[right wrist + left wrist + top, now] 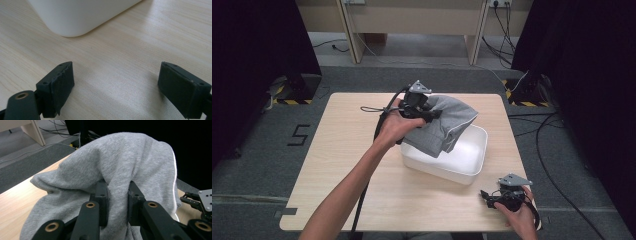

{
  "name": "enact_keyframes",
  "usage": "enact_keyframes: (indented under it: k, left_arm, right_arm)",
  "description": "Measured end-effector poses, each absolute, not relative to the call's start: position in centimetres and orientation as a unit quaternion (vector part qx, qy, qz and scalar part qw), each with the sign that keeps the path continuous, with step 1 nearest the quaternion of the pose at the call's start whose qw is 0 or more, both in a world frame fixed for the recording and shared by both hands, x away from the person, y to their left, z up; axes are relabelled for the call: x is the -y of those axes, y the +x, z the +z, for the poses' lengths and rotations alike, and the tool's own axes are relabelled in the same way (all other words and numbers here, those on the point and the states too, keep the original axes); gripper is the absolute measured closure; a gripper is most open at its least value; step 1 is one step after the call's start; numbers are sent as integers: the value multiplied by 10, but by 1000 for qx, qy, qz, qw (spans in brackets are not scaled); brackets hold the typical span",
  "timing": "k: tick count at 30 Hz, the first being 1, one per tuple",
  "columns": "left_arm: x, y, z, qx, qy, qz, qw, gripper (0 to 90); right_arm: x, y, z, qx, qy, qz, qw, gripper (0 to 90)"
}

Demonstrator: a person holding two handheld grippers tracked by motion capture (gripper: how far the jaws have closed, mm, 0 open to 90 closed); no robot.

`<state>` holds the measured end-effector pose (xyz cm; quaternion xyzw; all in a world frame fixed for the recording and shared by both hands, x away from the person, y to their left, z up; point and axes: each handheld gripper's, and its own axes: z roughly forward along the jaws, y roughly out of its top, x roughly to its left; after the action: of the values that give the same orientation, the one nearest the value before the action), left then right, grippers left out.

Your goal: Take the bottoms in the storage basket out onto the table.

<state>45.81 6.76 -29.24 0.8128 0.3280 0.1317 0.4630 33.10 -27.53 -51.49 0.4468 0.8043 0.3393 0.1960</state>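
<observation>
The left gripper [428, 114] was closed on a fold of the grey sweatpants [443, 125], which hung over the white plastic bin [472, 161]. The cloth looked soft and light (it sags freely), so a thick bunched fold seemed the best hold. The right gripper [116, 87] rested wide open, empty, on the table [337, 150].

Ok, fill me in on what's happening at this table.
A person works with a gripper in each hand. The left gripper is shut on a grey cloth and holds it above the white tub, with the cloth draping down toward it. The right gripper rests open on the table, near the tub's corner, holding nothing.
</observation>
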Motion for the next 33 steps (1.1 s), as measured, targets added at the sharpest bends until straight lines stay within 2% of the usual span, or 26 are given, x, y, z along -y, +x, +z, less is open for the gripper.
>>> enact_keyframes:
  k: [6,26,33]
  left_arm:
    - [-84,456,-286,-335,806,120,473,744]
    - [-160,450,-270,-377,773,142,491,743]
    - [-187,449,-276,-396,761,148,492,743]
  right_arm:
    - [275,331,-515,-804,447,339,196,144]
    - [274,331,-515,-801,454,339,193,144]
    - [274,331,-515,-800,455,339,193,144]
